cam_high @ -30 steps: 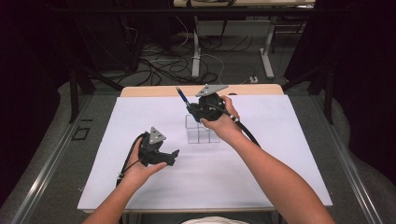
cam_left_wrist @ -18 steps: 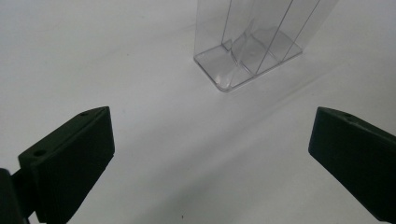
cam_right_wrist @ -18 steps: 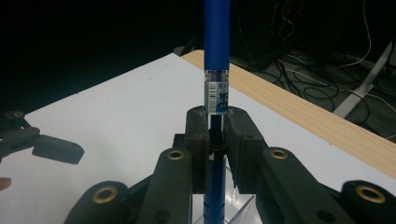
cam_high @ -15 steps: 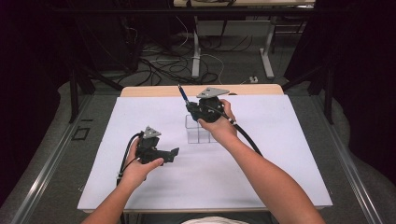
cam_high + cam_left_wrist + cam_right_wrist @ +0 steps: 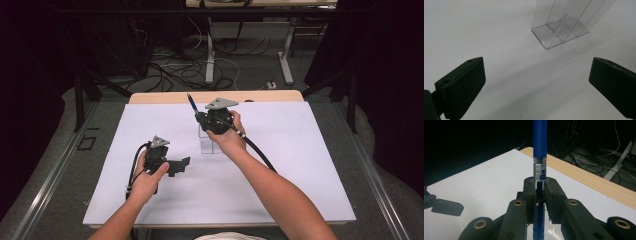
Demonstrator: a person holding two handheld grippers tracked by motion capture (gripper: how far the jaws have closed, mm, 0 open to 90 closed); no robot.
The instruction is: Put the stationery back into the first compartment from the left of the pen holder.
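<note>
Desk (image 5: 300,165) under a white sheet, wooden strip showing along its far edge.

Right tongs (image 5: 199,117) raised over the far middle of the desk, held in the person's right hand (image 5: 227,135). Jaws clamped on a blue pen (image 5: 190,102). In the right gripper view the pen (image 5: 540,157) runs straight up between the two black jaws, barcode label just above the grip, blue barrel carrying on below the jaws as well. From the high view the pen tilts up and away from the person, toward the far left.

Clear plastic organiser (image 5: 209,142) stands on the desk directly beneath and just in front of the right hand, partly hidden by it. Left gripper view shows its base (image 5: 560,32): transparent walls, thin dividers making narrow upright compartments. Contents cannot be told.

Left tongs (image 5: 183,163) low over the near-left part of the sheet, held in the left hand (image 5: 147,177), pointing toward the organiser, well apart from it. Jaws spread wide, nothing but white sheet between them. Cable loops back from the gripper along the left forearm.
</note>
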